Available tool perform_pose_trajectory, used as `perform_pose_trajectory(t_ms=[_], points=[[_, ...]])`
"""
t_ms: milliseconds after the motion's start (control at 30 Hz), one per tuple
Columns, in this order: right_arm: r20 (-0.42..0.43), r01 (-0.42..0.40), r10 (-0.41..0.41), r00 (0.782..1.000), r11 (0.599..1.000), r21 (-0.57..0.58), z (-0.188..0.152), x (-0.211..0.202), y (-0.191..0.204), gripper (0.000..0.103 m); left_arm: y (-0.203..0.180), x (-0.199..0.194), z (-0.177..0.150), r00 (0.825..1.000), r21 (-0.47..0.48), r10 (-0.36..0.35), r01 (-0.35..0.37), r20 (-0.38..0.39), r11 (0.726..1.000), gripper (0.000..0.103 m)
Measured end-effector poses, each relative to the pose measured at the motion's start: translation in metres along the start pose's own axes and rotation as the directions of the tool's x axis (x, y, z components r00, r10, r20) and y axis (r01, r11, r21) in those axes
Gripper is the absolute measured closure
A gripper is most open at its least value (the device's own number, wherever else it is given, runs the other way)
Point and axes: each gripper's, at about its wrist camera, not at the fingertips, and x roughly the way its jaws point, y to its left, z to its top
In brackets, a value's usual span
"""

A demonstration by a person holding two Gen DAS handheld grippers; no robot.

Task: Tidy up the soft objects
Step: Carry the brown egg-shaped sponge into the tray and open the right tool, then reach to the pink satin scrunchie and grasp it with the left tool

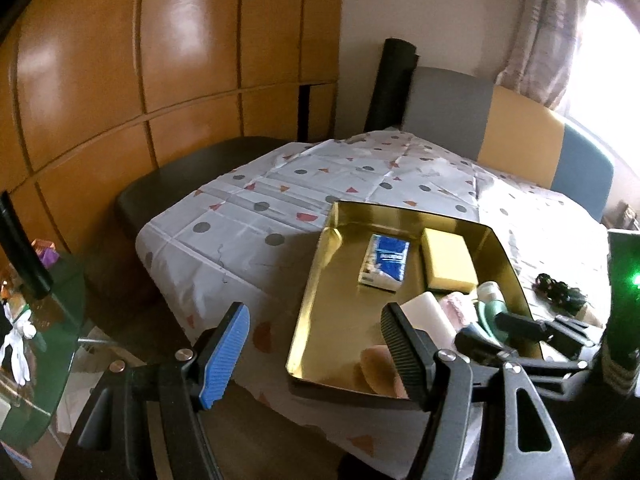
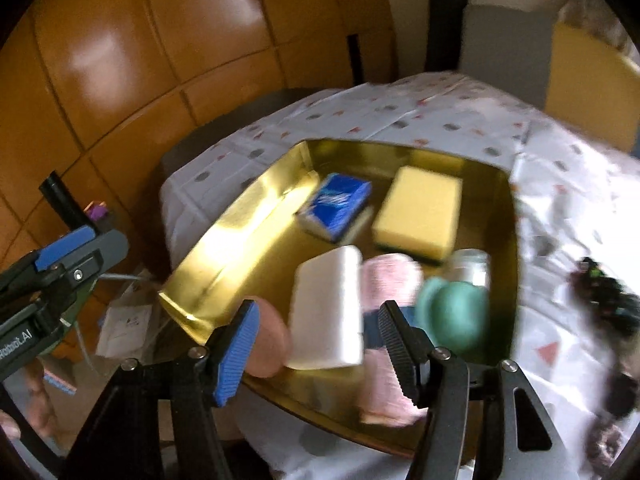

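A gold metal tray [image 1: 340, 304] [image 2: 240, 236] lies on the patterned tablecloth [image 1: 260, 208]. It holds a blue tissue pack [image 1: 386, 262] [image 2: 338, 204], a yellow sponge [image 1: 450, 260] [image 2: 418, 212], a white foam block [image 1: 428, 316] [image 2: 328, 308], a pink cloth [image 1: 460, 306] [image 2: 390, 280], a teal object [image 2: 456, 312] and a peach round pad [image 2: 272, 340]. My left gripper [image 1: 316, 344] hovers open over the tray's near left corner, with nothing between its fingers. Over the tray's near edge my right gripper [image 2: 316, 348] is open; the white block shows in the gap, untouched by the pads.
A small glass jar [image 2: 472, 266] stands in the tray behind the teal object. A black tangled item [image 1: 560, 292] [image 2: 604, 292] lies on the cloth to the tray's right. A dark chair [image 1: 192, 176] and wooden cupboards [image 1: 160, 60] are behind. A glass side table [image 1: 40, 340] stands at left.
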Motion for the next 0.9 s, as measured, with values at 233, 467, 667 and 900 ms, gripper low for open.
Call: perform_pose_trajectory(t_ms=[233, 467, 667, 900], points=[[0.078, 0.115, -0.115, 0.99, 0.993, 0.014, -0.005, -0.039, -0.033, 0.036, -0.023, -0.005, -0.001, 0.999, 0.054, -0.036, 0.036, 0.0, 0.998, 0.033], [0.118, 0.194, -0.202, 0.972, 0.978, 0.073, -0.018, -0.079, -0.078, 0.034, -0.048, -0.009, -0.004, 0.998, 0.118, -0.067, 0.068, -0.008, 0.991, 0.033], [0.126, 0.294, -0.309, 0.943, 0.947, 0.129, -0.035, -0.111, -0.126, 0.034, -0.072, -0.013, -0.004, 0.995, 0.175, -0.096, 0.096, -0.007, 0.98, 0.033], [0.111, 0.424, -0.451, 0.886, 0.882, 0.206, -0.06, -0.147, -0.187, 0.032, -0.106, -0.015, -0.008, 0.99, 0.248, -0.137, 0.138, -0.021, 0.959, 0.033]])
